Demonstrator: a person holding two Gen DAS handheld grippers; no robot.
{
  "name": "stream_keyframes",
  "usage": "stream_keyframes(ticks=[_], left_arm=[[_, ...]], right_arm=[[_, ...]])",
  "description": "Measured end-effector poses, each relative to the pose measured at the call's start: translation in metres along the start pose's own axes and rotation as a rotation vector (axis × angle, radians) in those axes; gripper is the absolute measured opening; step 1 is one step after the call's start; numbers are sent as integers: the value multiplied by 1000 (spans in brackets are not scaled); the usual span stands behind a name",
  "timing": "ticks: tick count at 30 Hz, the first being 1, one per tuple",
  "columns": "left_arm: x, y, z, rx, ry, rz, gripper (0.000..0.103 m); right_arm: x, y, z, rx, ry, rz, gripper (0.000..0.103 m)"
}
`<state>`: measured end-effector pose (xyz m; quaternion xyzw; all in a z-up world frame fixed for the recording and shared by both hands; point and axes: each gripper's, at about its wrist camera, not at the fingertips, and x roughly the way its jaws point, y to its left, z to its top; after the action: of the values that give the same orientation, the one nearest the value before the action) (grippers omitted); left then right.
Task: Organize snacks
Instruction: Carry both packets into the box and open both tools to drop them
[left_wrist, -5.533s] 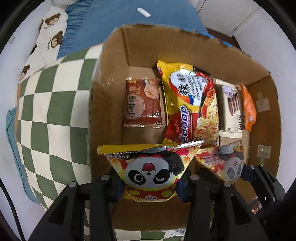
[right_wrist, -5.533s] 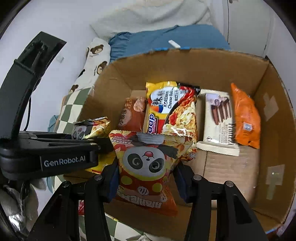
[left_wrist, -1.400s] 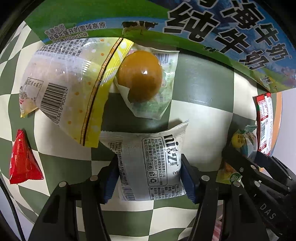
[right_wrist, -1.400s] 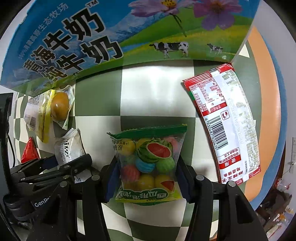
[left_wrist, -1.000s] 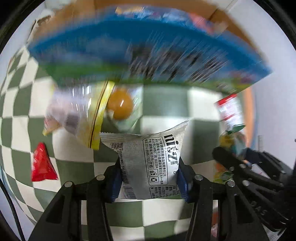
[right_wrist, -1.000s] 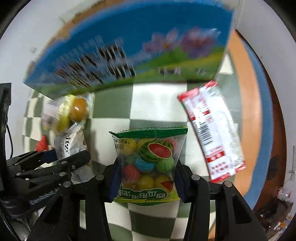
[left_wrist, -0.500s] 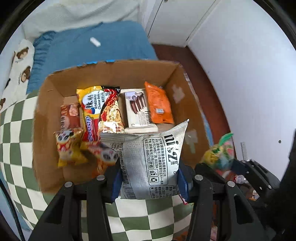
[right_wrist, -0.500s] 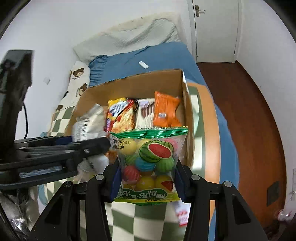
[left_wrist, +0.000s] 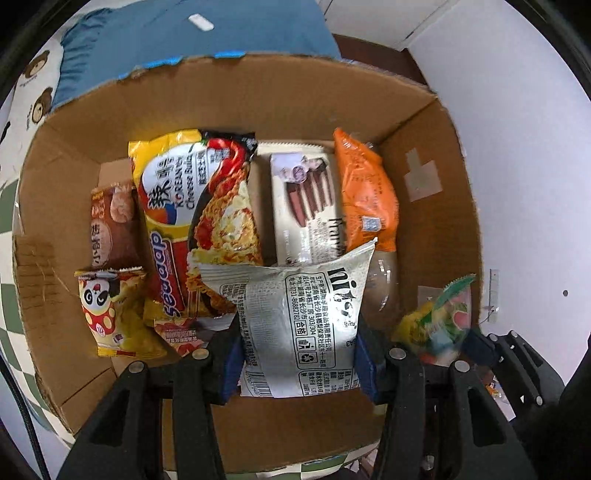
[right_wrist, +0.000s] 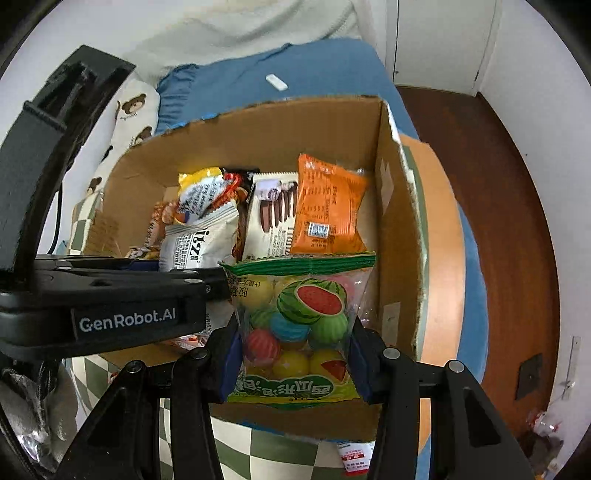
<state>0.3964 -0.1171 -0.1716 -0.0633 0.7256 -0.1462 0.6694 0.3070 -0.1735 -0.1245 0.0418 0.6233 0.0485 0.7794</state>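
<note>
both packets over the cardboard box
my left gripper clamps the white packet, right gripper the watermelon candy bag; both jaws easing open, orange packet at twelve o'clock.

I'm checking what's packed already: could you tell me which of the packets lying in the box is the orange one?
The orange packet lies rightmost in the cardboard box, beside the white chocolate-wafer packet; the others are yellow-red, brown or white.

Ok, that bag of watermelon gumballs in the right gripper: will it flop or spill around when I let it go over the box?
The gumball bag looks like thin clear film, so probably floppy. The loose round balls inside would likely shift and let it slump rather than stand. The right gripper, jaws opening with the bag between them, is above the cardboard box, so it should drop in flat-ish.
</note>
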Motion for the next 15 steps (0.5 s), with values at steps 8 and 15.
stream_keyframes(ticks=[8,15], left_arm=[[2,14,-2,-12,-16,1,89],[-16,28,-14,-10,-74,52,89]], right_arm=[[13,1,4,9,59,-29,87],[8,1,3,25,63,-53,95]])
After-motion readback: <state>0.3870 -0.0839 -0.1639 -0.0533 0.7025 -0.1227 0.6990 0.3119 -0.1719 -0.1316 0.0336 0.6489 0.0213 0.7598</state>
